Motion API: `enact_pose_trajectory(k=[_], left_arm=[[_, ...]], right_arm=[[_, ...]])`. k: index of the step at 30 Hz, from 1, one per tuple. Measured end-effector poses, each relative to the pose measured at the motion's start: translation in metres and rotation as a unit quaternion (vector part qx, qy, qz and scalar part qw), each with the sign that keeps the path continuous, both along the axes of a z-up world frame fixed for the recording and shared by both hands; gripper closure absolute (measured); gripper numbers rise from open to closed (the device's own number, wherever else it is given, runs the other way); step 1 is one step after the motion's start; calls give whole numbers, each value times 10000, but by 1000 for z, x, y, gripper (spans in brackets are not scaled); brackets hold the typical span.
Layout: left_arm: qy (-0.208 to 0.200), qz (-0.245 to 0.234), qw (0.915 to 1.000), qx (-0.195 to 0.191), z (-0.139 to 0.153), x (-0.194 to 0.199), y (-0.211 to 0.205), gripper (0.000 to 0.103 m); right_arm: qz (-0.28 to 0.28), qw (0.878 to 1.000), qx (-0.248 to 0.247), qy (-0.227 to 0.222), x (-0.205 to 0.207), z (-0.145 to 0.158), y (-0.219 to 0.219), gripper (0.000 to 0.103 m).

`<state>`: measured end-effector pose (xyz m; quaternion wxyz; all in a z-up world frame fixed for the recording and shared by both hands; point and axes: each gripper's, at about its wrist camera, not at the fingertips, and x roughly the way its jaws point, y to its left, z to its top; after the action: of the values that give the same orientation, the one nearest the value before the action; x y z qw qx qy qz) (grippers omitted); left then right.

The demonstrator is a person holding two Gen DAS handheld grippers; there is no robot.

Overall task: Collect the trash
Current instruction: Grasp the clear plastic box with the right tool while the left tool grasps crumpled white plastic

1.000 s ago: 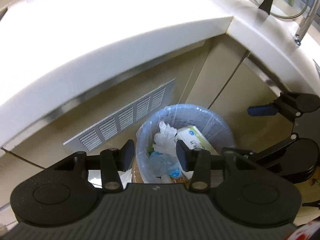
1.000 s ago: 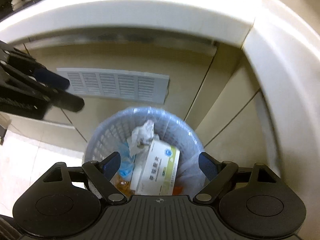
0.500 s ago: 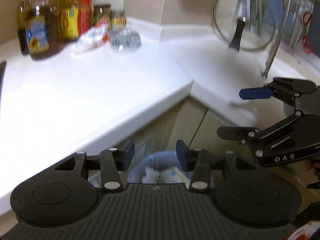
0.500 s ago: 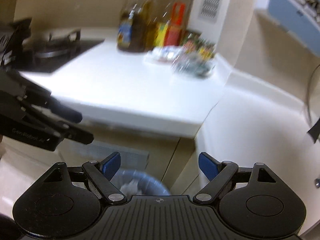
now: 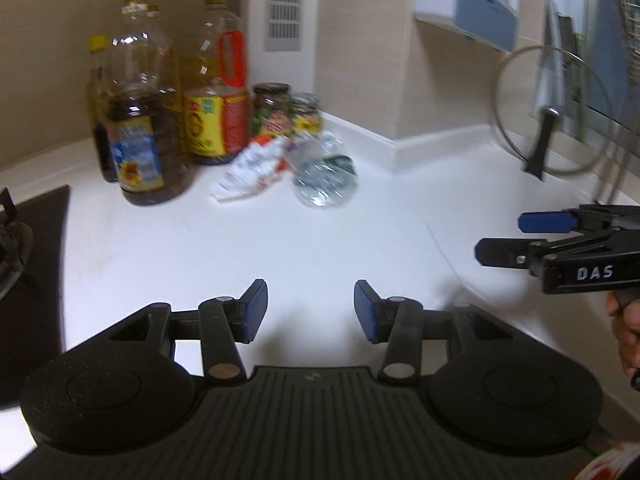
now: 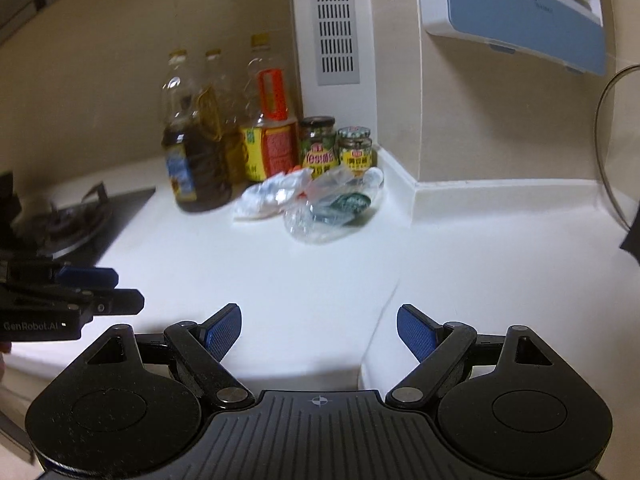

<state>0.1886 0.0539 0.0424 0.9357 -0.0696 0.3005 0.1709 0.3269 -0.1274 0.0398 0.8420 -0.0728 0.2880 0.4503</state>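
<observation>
On the white counter (image 5: 280,248) a crushed clear plastic bottle (image 5: 324,178) lies beside a crumpled white wrapper (image 5: 252,172), near the back corner. The right wrist view shows the same bottle (image 6: 332,212) and wrapper (image 6: 272,196). My left gripper (image 5: 311,308) hovers over the counter's front, well short of them; its jaws are opening with nothing between them. My right gripper (image 6: 319,330) stands wide open and empty, also above the counter's front edge. Each gripper shows in the other's view, the right gripper (image 5: 508,238) at the right and the left gripper (image 6: 114,290) at the left.
Tall oil bottles (image 5: 140,128) and two jars (image 5: 286,114) stand right behind the trash. A gas hob (image 6: 76,220) lies at the left. A glass pot lid (image 5: 548,120) leans at the back right. A person's hand (image 5: 624,328) holds the right gripper.
Both grippers have risen from above the blue waste bin by the cabinet to above the counter top. The bin has dropped out of view; the bottles and counter trash have come in.
</observation>
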Motion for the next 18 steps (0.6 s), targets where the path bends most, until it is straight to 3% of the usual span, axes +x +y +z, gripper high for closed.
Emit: enact_pose_trajectory(k=[8,11,18], left_arm=[[131,507,9984,225,6,43,27,56],[211,585,9973,382,9,59,37,50],[490,161,9960,731,6,112,78,48]], right_arm=[[400,9989,219,128,64,15,35,18],[486,9981,342,179,86,18,48,18],[157,9973,504,519,133,15,79,19]])
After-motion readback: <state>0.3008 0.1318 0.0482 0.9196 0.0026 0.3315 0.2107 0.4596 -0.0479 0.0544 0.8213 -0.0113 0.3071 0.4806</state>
